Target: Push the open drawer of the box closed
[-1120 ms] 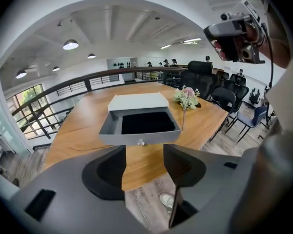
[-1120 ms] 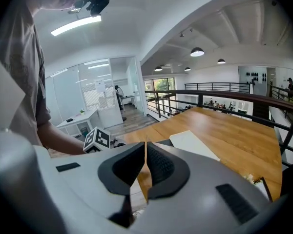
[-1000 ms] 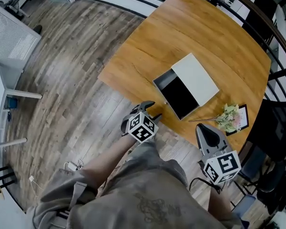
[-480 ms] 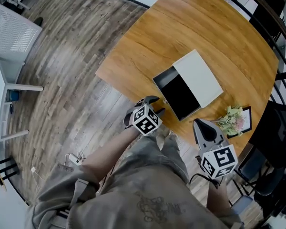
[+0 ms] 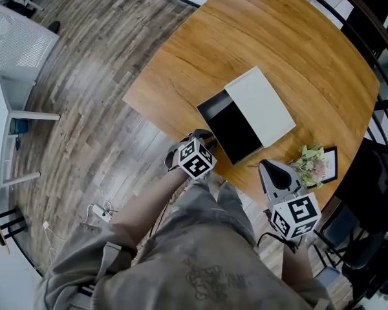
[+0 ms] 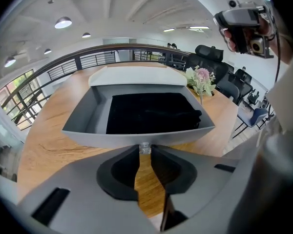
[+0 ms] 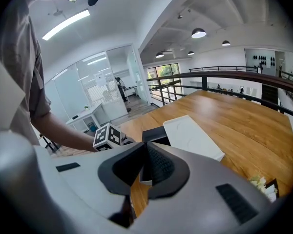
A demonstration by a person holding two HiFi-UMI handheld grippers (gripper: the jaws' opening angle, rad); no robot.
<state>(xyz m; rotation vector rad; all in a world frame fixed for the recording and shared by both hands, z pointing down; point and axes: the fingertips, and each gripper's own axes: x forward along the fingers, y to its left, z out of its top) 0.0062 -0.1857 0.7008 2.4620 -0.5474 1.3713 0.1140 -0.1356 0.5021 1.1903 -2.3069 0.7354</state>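
Drawer (image 5: 227, 131): open; I read its long front facing the left gripper (image 5: 207, 144), parallel to box (image 5: 262, 105) long side.
Left jaws: closing onto knob (image 6: 145, 147).
Right gripper (image 7: 145, 145): jaws clenched, empty.

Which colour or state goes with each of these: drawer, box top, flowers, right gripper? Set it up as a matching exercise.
1. drawer
2. box top
3. flowers
4. right gripper

A. plain white
B. jaws together, nothing in them
C. pulled out, black inside
D. pale green and pink

Pairs: 1-C, 2-A, 3-D, 4-B
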